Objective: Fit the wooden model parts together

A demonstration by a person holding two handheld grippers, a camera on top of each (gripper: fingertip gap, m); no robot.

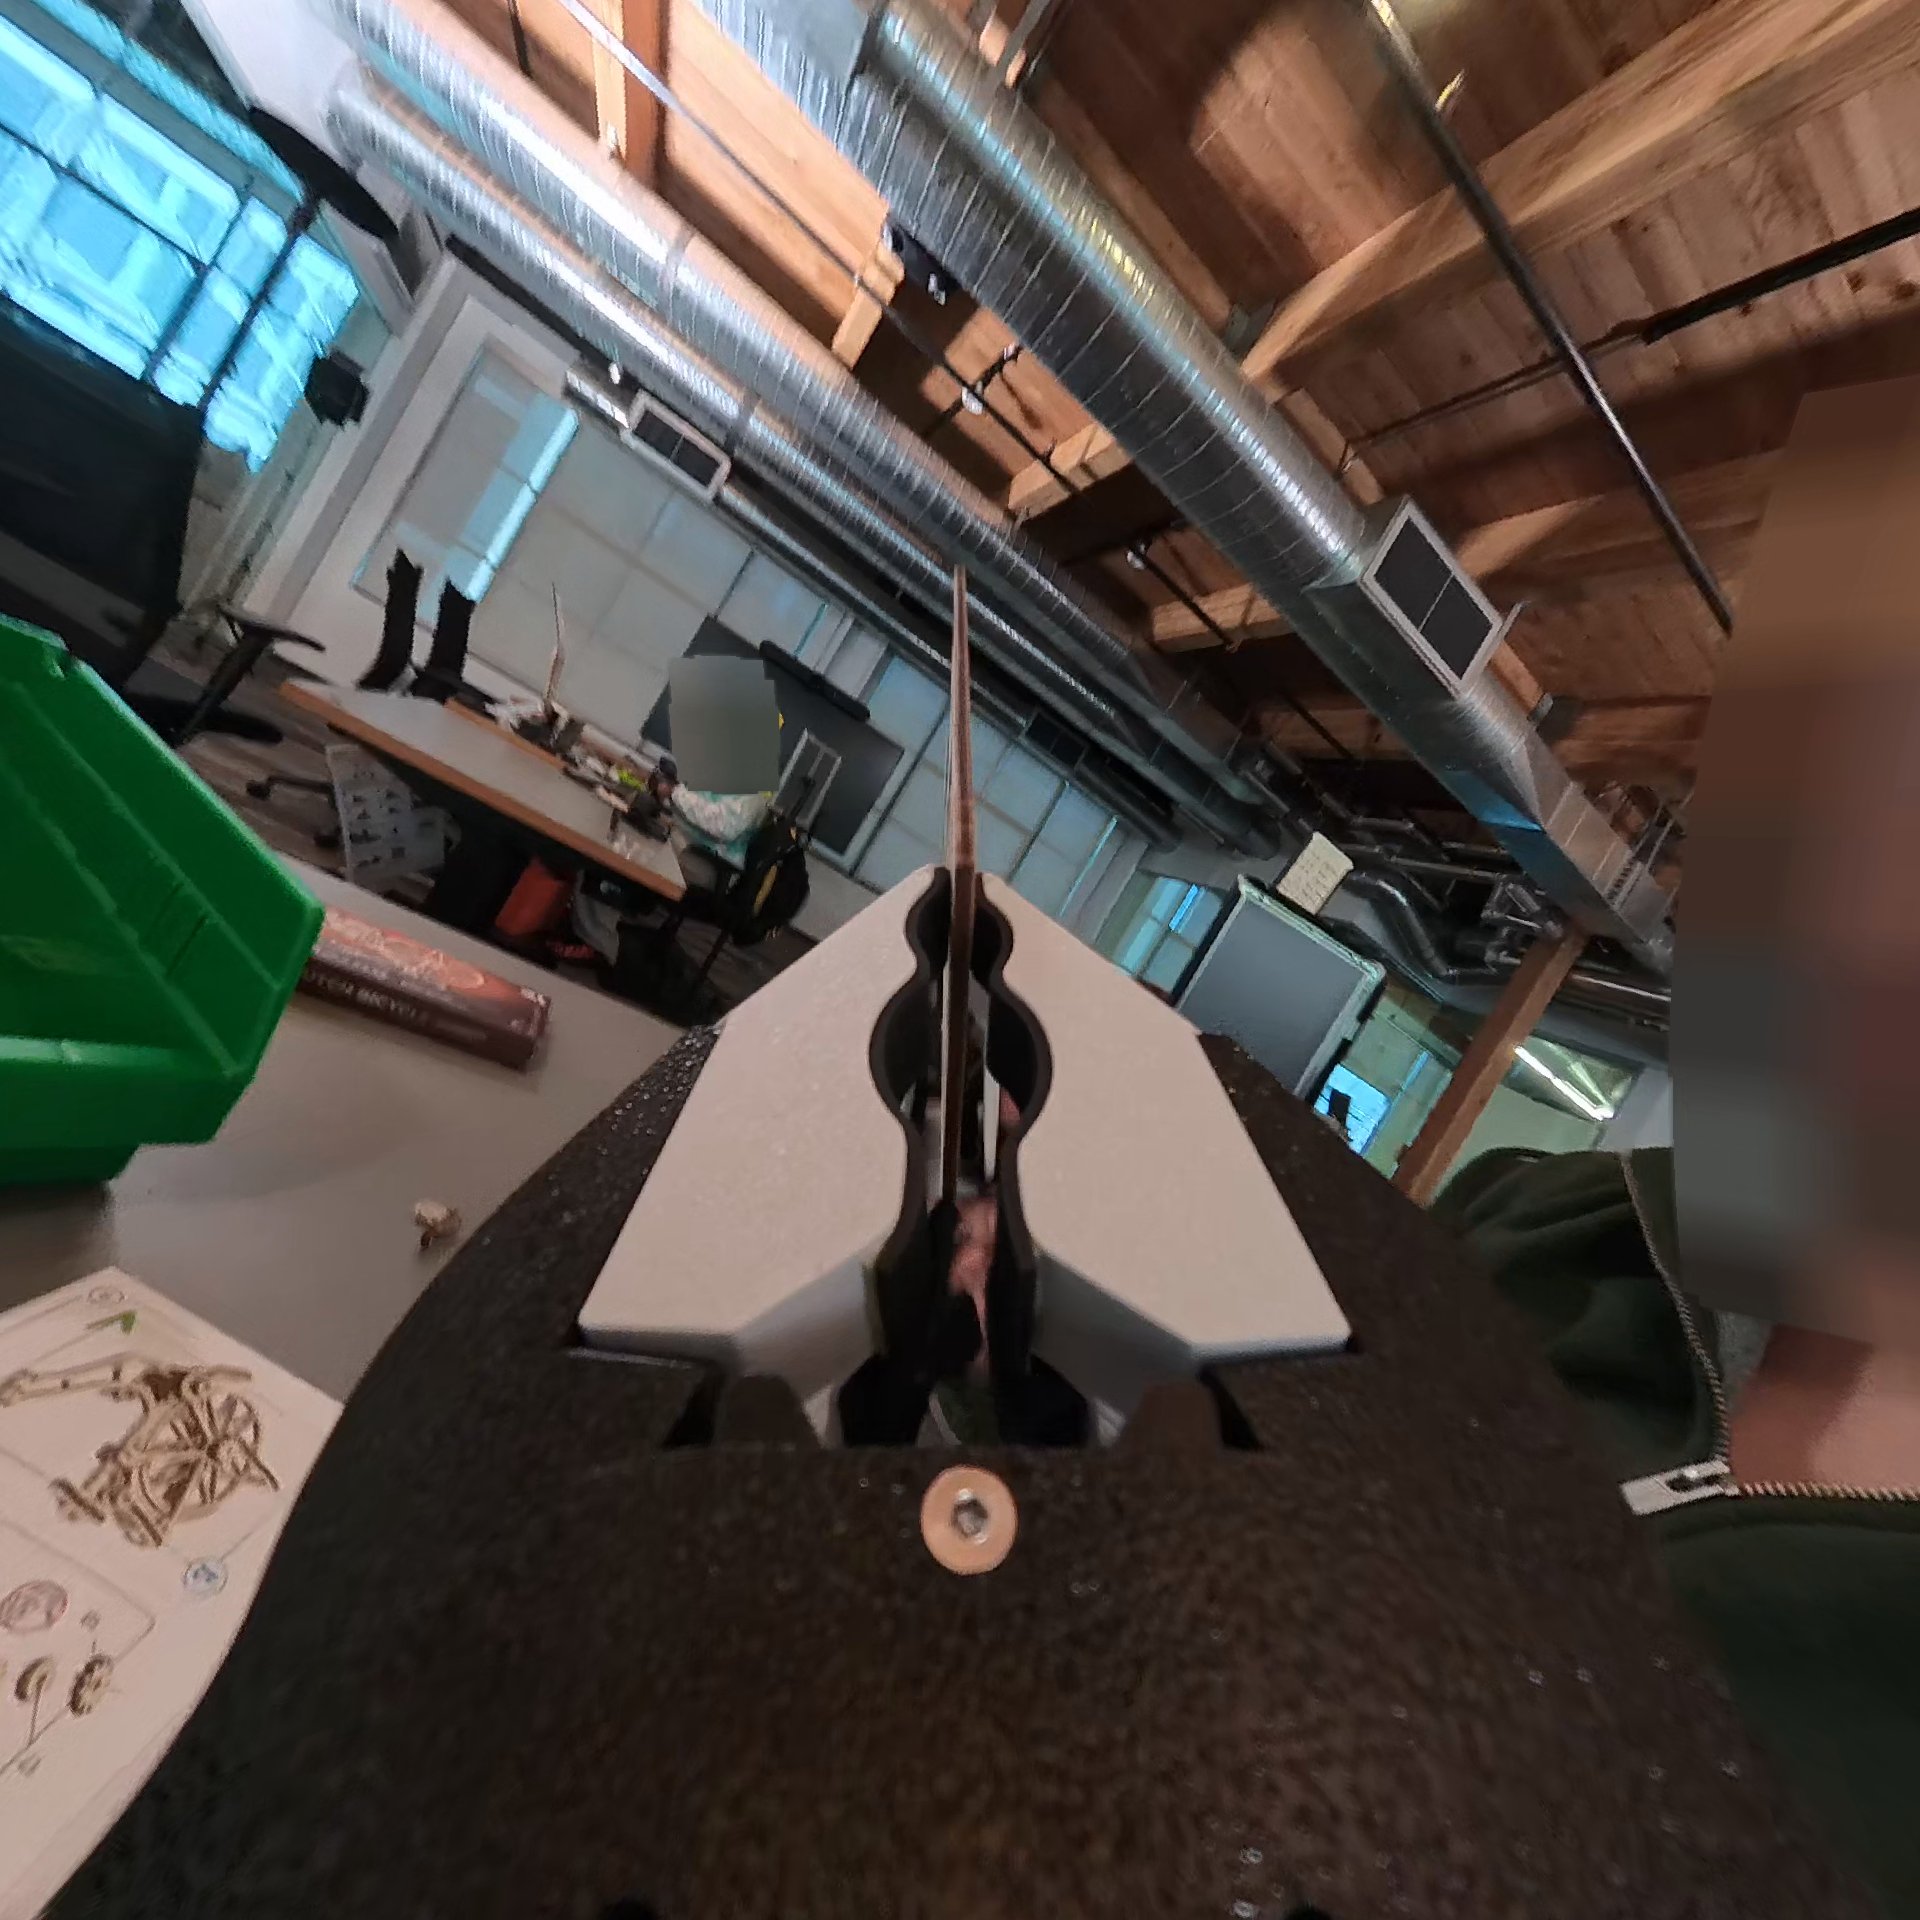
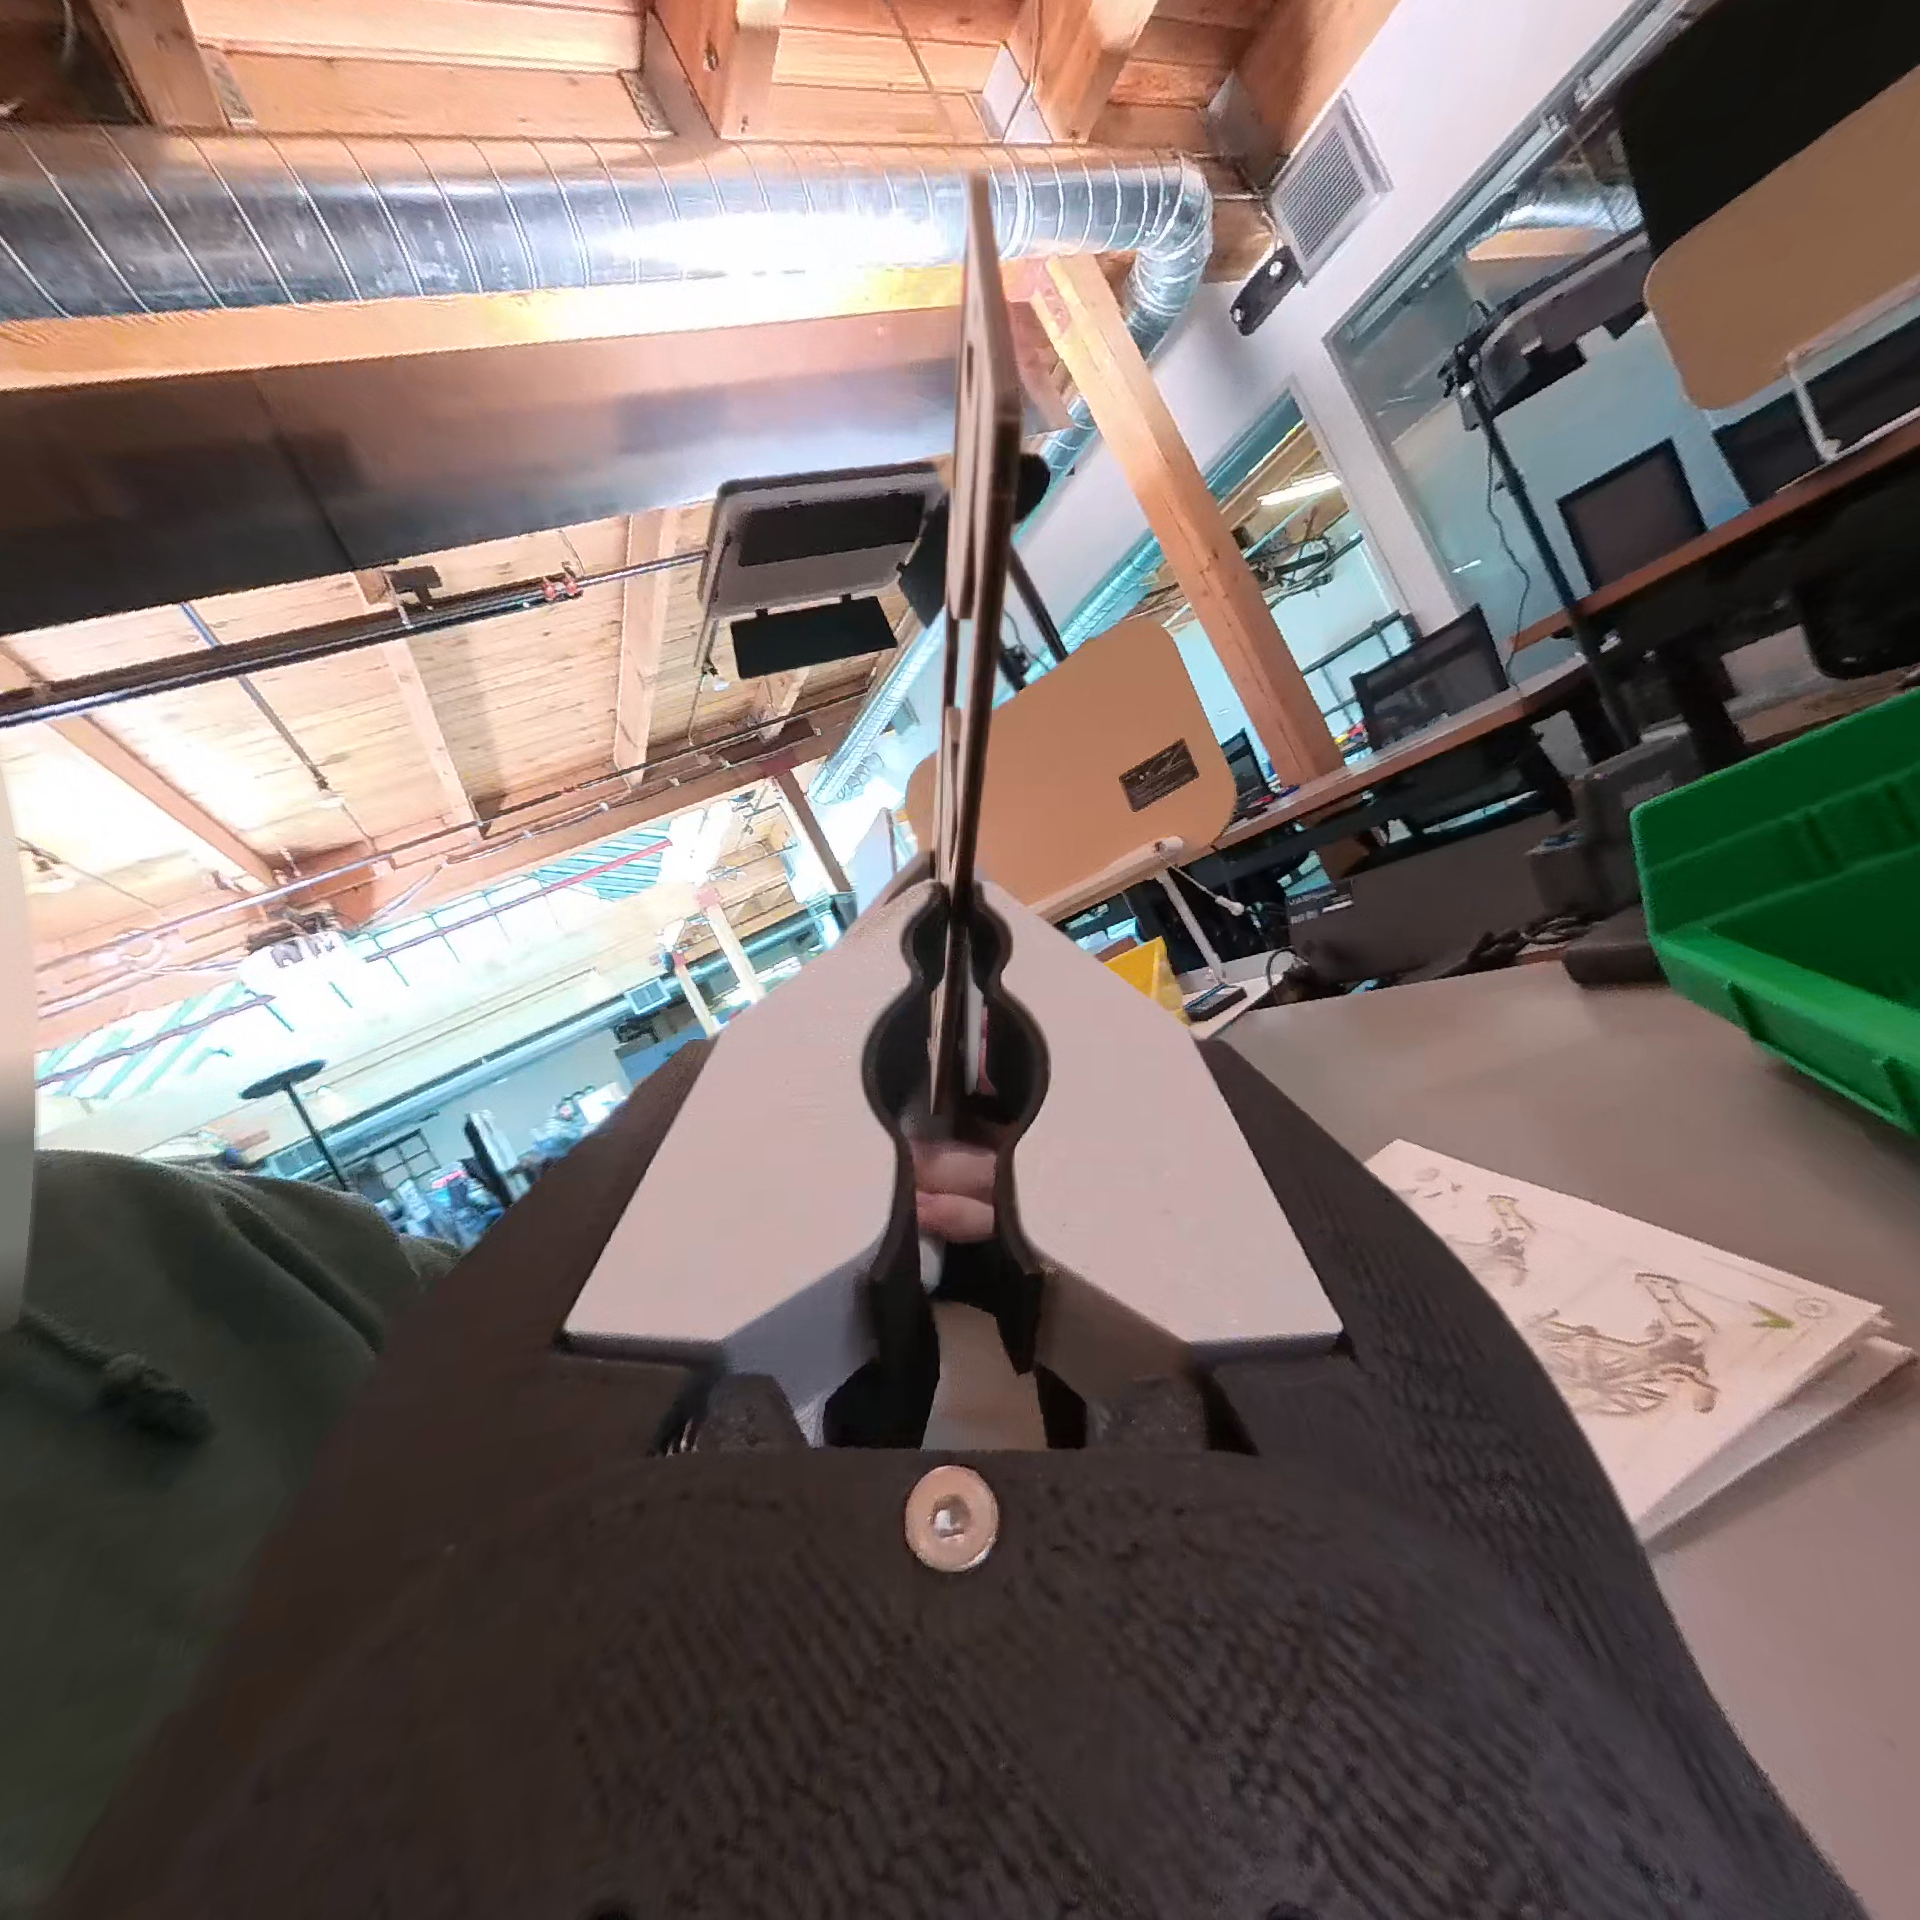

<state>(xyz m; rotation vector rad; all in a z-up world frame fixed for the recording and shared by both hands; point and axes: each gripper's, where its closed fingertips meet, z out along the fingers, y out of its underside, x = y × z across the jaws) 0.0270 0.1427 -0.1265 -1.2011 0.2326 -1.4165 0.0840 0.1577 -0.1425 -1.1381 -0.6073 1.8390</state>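
Wooden model parts: two thin flat pieces, each seen edge-on, one per claw, both lifted well off the surface and tilted up toward the ceiling. No joint visible between them in either view; whether they are near each other cannot be told. Judging by that, fitting is not yet done — the mating of these two pieces is all ahead.

Surface [image 2: 1455, 1091]: grey, low in both views. Green bin [image 1: 125, 935] at its far side. Open instruction booklet [image 2: 1662, 1361] lies flat near the person; a dark box [image 1: 426, 982] just beyond the bin. A small wood scrap [image 1: 436, 1218] lies loose on the surface.

Person: green zipped jacket sleeve and chest close behind both claws.

Right claw [image 2: 961, 935]: pressed together on the larger piece, a dark slotted panel [image 2: 982, 540] that rises long and slightly rightward from the tips. Claw aimed upward, wrist raised.

Left claw [image 1: 961, 914]: pinching a narrower strip [image 1: 961, 727], which stands almost straight out from the tips. Also pointed up and away from the surface, toward the room's far side.
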